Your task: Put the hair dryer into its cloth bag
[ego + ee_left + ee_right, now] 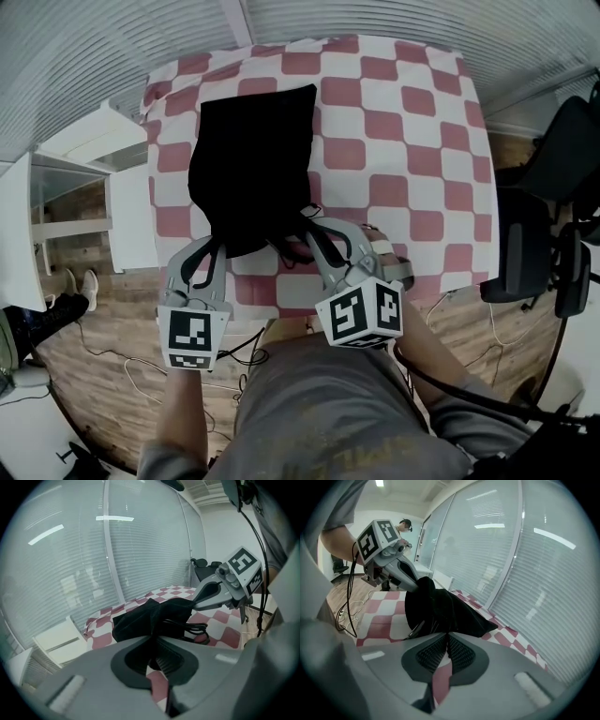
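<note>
Black cloth bag [251,159] is lying flat-ish on the red and white checkered tablecloth [403,141], mouth toward the person. It looks bulky, so the hair dryer seems to be inside, though I can't see its body, only a black cord [197,629] looping out at the mouth. Left gripper [217,244] pinches the bag's near edge, and right gripper [307,225] is clamped tight on the edge too.

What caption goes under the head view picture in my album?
Left tongs and right tongs pinch the near end of a black cloth bag on a checked tablecloth.
</note>
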The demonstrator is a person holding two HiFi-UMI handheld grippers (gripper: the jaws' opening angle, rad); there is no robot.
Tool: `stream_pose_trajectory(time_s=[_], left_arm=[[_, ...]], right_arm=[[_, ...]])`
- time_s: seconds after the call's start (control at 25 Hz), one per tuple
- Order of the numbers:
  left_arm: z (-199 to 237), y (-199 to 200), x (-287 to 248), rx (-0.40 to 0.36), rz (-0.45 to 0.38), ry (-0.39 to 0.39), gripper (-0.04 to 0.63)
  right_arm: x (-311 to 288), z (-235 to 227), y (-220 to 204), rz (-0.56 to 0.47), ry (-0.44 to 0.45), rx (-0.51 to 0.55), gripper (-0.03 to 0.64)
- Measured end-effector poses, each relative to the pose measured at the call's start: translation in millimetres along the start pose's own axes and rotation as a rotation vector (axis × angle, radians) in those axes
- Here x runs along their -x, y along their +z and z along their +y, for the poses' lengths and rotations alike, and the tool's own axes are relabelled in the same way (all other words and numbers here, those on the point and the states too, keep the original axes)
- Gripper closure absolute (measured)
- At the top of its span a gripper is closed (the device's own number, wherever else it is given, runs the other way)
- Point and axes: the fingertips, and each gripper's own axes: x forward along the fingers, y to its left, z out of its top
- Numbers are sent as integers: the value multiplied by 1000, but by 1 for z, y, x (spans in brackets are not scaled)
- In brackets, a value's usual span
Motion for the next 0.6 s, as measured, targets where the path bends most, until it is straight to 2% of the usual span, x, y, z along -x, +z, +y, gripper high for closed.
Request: stream_pose_trajectory(time_s=[0.28,0.6], left_arm=[[-4,-20,20,12,24,32,581],[-19,-48,24,25,12,60,580]], right_arm=[[30,8,11,-26,-1,91,577],[39,35,-12,14,17,196,577]])
